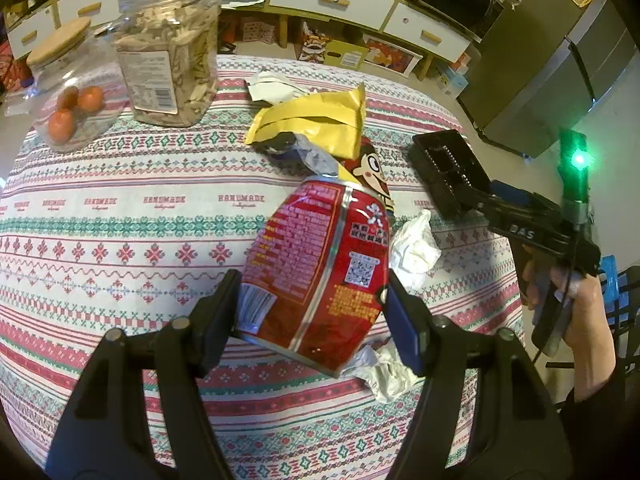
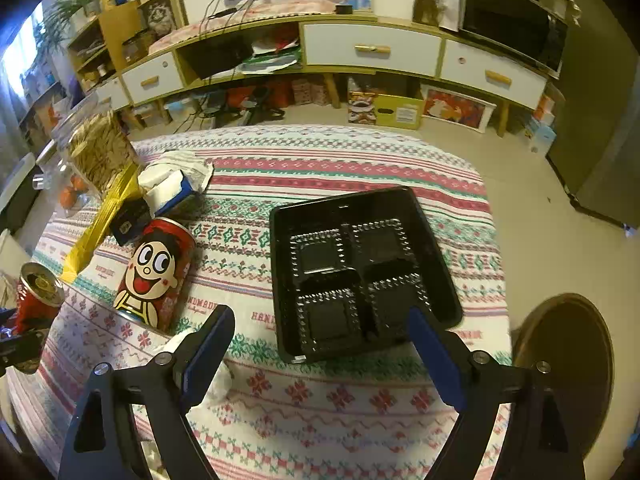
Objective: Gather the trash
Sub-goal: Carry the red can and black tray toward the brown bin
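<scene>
My left gripper (image 1: 314,284) is shut on a dented red drink can (image 1: 320,256), pads pressed on its two sides. The right wrist view shows the same can (image 2: 38,292) at the far left, top up. A second red can with a cartoon face (image 2: 154,276) lies on the patterned tablecloth (image 2: 320,400). My right gripper (image 2: 320,316) stands open over the near edge of a black plastic compartment tray (image 2: 360,264) that rests on the cloth; the pads do not press it. A yellow wrapper (image 1: 316,120) and crumpled white tissues (image 1: 414,248) lie around the cans.
At the table's far left stand a lidded glass jar with orange fruits (image 1: 68,92) and a clear snack jar (image 1: 168,52). A blue and white tissue box (image 2: 172,188) lies behind the cans. A round wooden stool (image 2: 568,360) stands off the right edge. A low cabinet (image 2: 372,52) lines the wall.
</scene>
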The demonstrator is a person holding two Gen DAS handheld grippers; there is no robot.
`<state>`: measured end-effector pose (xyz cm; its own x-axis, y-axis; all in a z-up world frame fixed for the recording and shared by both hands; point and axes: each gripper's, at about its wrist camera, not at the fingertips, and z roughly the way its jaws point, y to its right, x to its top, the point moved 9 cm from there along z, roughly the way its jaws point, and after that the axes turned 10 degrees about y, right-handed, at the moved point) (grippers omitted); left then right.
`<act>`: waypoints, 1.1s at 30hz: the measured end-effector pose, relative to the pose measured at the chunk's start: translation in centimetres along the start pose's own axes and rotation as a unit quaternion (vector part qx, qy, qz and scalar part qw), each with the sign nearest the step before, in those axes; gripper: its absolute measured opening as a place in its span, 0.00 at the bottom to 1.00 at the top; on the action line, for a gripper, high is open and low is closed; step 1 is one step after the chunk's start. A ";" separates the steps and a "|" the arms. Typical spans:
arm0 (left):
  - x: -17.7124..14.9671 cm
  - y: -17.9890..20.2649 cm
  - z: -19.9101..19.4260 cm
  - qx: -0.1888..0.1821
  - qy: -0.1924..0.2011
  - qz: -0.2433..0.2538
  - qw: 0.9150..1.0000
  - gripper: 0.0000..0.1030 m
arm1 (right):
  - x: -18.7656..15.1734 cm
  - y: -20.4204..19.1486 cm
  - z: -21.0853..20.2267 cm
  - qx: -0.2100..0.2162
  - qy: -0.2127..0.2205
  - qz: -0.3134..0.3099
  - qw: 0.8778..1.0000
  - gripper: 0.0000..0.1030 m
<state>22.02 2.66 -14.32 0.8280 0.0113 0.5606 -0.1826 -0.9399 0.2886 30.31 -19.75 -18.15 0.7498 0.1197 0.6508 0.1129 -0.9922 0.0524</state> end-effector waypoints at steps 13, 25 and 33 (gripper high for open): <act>0.1 -0.3 0.9 0.004 -0.005 -0.009 1.000 0.67 | -0.8 1.2 3.5 -0.016 -0.017 -0.011 1.000 0.58; 0.7 3.7 0.3 -0.019 0.013 0.010 1.000 0.67 | -1.2 2.1 -2.9 -0.033 0.005 -0.026 0.999 0.56; 0.9 8.6 0.6 -0.044 0.021 0.038 0.998 0.67 | -2.6 4.9 -7.7 -0.049 0.016 -0.009 0.999 0.56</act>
<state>21.48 -5.59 -11.83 0.7870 -0.0425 0.6155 -0.2915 -0.9048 0.3103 23.85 -25.18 -13.73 0.7268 0.1378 0.6729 0.0600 -0.9887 0.1376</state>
